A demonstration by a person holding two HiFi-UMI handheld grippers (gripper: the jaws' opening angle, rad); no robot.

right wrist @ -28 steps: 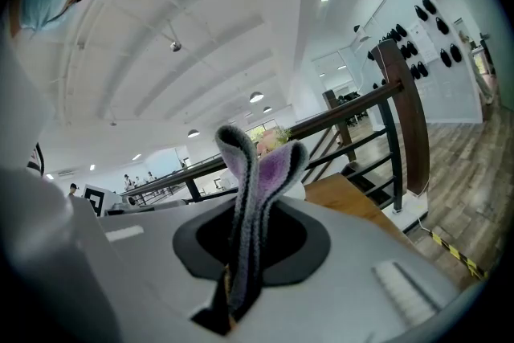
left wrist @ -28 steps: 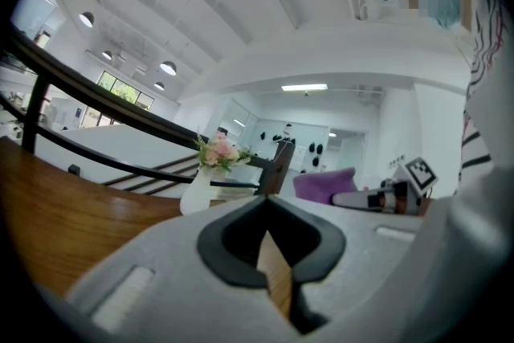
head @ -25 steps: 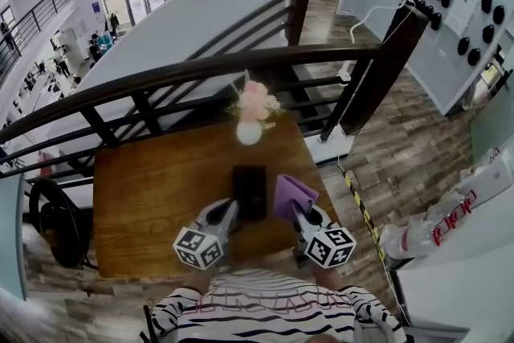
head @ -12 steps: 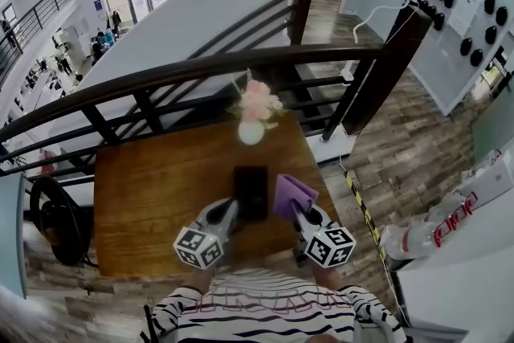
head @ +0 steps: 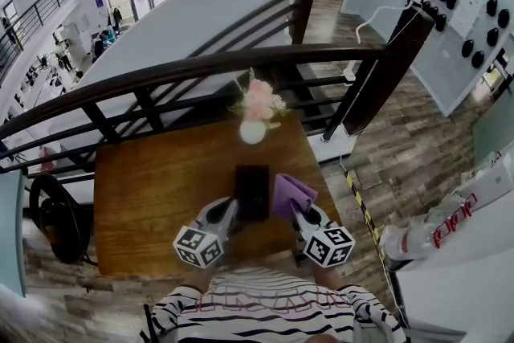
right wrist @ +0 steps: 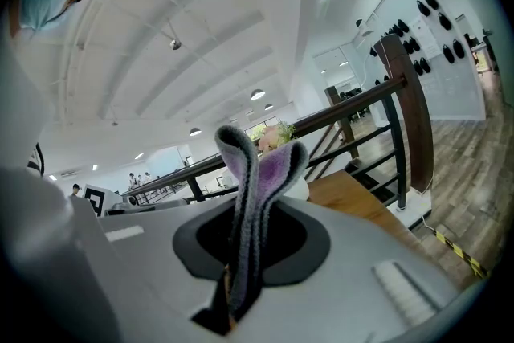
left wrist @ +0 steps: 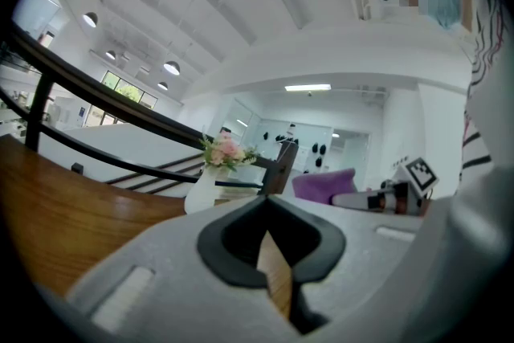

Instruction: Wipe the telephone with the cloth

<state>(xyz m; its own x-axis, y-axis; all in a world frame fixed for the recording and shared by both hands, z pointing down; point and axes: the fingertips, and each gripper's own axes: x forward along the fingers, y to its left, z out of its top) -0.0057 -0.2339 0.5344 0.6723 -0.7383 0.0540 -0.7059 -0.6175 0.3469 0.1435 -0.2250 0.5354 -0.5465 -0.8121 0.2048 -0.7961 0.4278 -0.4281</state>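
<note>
On the tabletop (head: pixel 152 189), the telephone (head: pixel 251 190) is left unmoved; the cloth (head: pixel 291 195) is pinched by the right gripper (head: pixel 297 213) just beside it, and the left gripper (head: pixel 232 210) is closed, empty. Wiping remains unstarted.

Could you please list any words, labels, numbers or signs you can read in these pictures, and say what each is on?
No text can be read for certain.
Red lettering on the striped shirt: blurred, unreadable.
Red marks on the white object at right: characters, too blurred to read.
White sheet on the wall: too small.
Marker cubes: square patterns only, no words.
</note>
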